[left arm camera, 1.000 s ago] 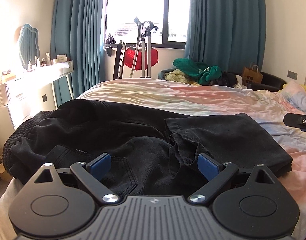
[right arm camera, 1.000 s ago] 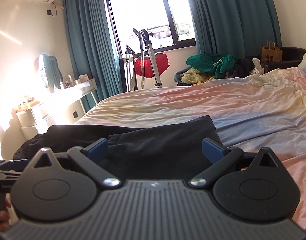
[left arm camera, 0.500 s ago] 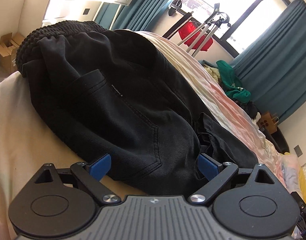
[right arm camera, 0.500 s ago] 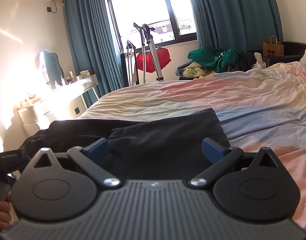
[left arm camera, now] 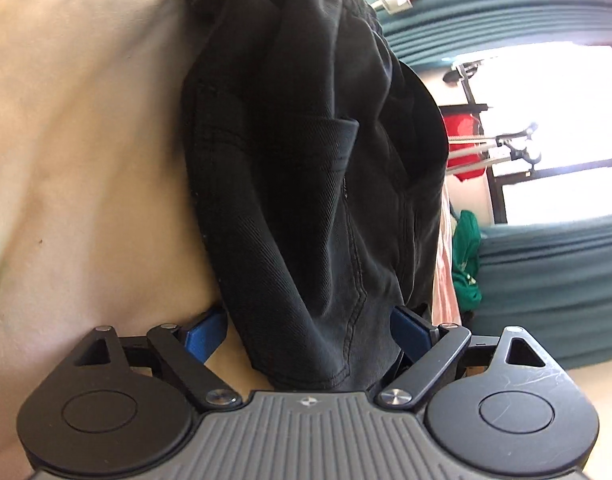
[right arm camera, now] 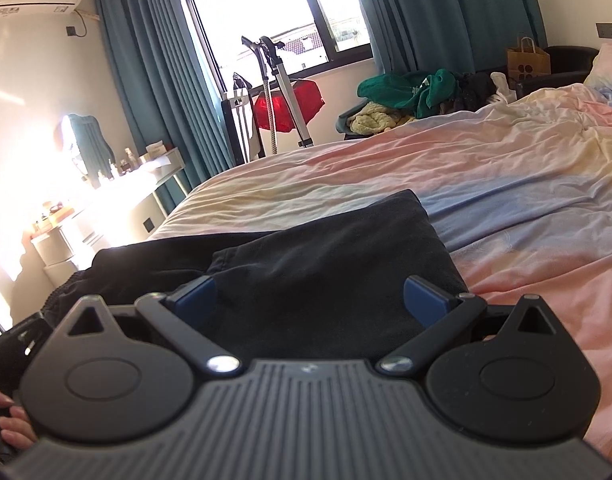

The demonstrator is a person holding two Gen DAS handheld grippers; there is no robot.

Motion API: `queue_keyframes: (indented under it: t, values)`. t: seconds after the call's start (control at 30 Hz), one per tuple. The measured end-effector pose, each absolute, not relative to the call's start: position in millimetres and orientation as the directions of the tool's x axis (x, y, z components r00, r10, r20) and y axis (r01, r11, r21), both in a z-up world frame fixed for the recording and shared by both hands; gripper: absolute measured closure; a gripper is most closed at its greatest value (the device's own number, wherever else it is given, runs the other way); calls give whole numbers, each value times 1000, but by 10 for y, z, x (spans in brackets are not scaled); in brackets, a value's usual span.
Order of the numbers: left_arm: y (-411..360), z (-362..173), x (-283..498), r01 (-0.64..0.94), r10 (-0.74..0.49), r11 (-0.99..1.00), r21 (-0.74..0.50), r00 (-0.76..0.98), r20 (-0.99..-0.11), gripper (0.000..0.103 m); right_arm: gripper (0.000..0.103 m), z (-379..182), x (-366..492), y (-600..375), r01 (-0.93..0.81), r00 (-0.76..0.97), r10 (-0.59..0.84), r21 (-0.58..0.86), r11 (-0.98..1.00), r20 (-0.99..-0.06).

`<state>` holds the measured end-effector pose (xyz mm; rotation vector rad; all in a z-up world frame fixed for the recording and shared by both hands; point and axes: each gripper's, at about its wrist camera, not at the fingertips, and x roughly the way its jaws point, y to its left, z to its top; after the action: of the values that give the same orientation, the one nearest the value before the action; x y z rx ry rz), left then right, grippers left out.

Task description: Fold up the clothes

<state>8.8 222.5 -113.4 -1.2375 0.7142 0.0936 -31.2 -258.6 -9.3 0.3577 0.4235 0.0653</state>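
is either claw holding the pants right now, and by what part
Neither. Both claws, left and right, are open; the pants' edge only lies between the left claw's fingers.

Left gripper (left arm camera: 310, 330) rolled sideways, right gripper (right arm camera: 309, 296) level, jaws spread.

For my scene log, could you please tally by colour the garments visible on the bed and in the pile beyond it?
Black trousers on the bed: 1
Green garment in the pile: 1
Yellow garment in the pile: 1
Total: 3; darker items in the pile are too unclear to count.
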Motion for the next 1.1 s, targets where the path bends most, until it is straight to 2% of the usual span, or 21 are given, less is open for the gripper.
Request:
queue_keyframes:
  t: [0.4,0.53,0.6,0.7,0.77,0.87,0.9,0.93,1.0,1.1]
  values:
    - [2609,-1181,340,-484,-38,277,-830,858,-512,19,1,-248,-205,-2743,67,882,161,457,887,-443]
    - [2785,-1159,430,-495,45,299,-816,861,-506,32,1,-315,-130,-2725,71,872,152,427,901,-466]
    - [2831,-1138,495,-507,91,342,-791,856,-509,35,1,-326,-82,-2681,59,876,142,394,917,-461]
    - [2796,-1082,638,-534,173,481,-695,835,-522,34,1,-305,0,-2549,41,912,94,317,948,-399]
    - [2775,-1037,747,-531,193,519,-670,836,-514,33,1,-331,99,-2425,14,912,98,270,963,-398]
    - [2747,-987,832,-521,205,556,-648,841,-500,46,1,-493,236,-2232,-41,881,136,213,976,-454]
    - [2722,-953,869,-501,198,578,-645,852,-485,62,1,-552,283,-2175,-57,866,146,197,979,-478]
    - [2705,-884,911,-492,200,598,-633,856,-477,68,1,-623,334,-2138,-63,843,152,187,980,-515]
    - [2654,-728,977,-482,212,640,-599,860,-465,72,1,-730,398,-2077,-78,814,159,166,983,-559]
    - [2478,-433,1040,-451,228,710,-541,874,-428,78,0,-796,418,-2040,-84,806,160,158,984,-570]
